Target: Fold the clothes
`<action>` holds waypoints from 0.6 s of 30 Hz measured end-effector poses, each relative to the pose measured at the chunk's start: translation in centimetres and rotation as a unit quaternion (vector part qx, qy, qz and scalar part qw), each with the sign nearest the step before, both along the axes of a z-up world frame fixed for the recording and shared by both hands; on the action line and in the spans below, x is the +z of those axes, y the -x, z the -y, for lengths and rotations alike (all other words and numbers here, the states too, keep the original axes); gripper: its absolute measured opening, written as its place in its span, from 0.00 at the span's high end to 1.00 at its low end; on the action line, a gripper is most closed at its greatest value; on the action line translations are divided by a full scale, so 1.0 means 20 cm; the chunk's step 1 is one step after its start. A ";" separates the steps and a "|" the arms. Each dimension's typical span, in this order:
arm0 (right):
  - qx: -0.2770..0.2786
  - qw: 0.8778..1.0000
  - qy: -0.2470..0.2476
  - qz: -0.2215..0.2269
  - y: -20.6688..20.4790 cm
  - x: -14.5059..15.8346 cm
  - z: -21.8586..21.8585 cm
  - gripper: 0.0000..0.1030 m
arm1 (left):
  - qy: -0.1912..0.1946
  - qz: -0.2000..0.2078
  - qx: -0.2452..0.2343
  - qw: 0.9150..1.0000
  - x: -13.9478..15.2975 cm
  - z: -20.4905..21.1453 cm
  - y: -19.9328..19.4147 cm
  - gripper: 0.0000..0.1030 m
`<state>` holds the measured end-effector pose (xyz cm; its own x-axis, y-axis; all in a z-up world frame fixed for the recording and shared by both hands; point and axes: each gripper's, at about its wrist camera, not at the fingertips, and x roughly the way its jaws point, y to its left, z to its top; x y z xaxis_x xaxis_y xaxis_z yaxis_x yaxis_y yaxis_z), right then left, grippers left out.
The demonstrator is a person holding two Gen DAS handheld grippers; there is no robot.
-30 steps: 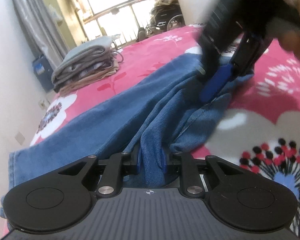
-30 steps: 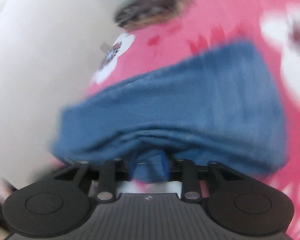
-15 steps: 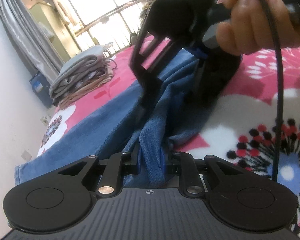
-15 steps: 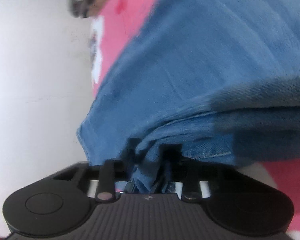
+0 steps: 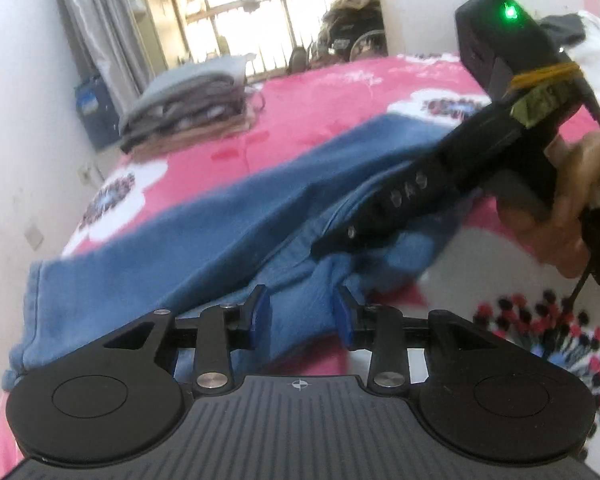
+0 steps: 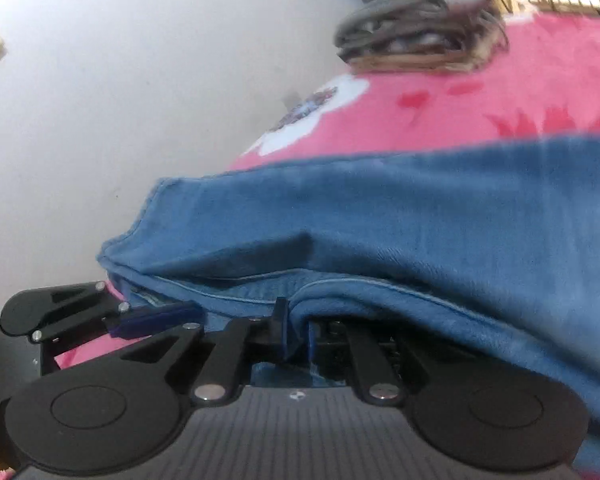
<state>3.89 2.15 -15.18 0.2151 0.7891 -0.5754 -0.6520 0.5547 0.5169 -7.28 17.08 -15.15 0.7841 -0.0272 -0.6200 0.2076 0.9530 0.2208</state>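
Right wrist view, right tool [image 6: 296, 336] pinching jeans [image 6: 380, 208], hem blurred

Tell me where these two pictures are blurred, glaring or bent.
Left wrist view: the window is blown out white, the jeans and the right tool are smeared by motion, and the wall curves with the fisheye lens. Right wrist view: the stack of folded clothes is blurred, while the denim seam at the tool is sharp.

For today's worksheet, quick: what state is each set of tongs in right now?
Left tongs: open, blue jeans lying loose between the fingers.
Right tongs: shut on the jeans' edge.
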 end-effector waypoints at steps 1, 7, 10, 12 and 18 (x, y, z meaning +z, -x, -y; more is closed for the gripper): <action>-0.005 1.000 -0.005 -0.008 0.00 0.00 0.01 0.90 | -0.001 0.000 -0.002 1.000 0.00 0.00 0.01 0.66; -0.016 0.995 -0.038 -0.090 -0.07 0.01 0.07 0.69 | -0.038 0.003 -0.007 0.999 -0.03 0.03 0.03 0.66; 0.017 0.999 -0.027 -0.033 -0.02 0.06 0.04 0.65 | -0.046 0.003 -0.008 0.999 -0.04 0.03 0.04 0.66; 0.039 0.999 -0.020 0.005 0.02 0.09 0.02 0.75 | -0.047 0.001 -0.008 0.999 -0.04 0.03 0.05 0.66; 0.121 0.972 0.083 0.186 0.17 0.02 -0.07 0.87 | -0.046 -0.012 -0.011 0.999 -0.05 0.02 0.05 0.66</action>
<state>0.53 3.51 -14.84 0.2516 0.7458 -0.6169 -0.8985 0.4169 0.1376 -8.35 16.75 -16.08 0.7690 0.0125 -0.6391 0.2354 0.9240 0.3013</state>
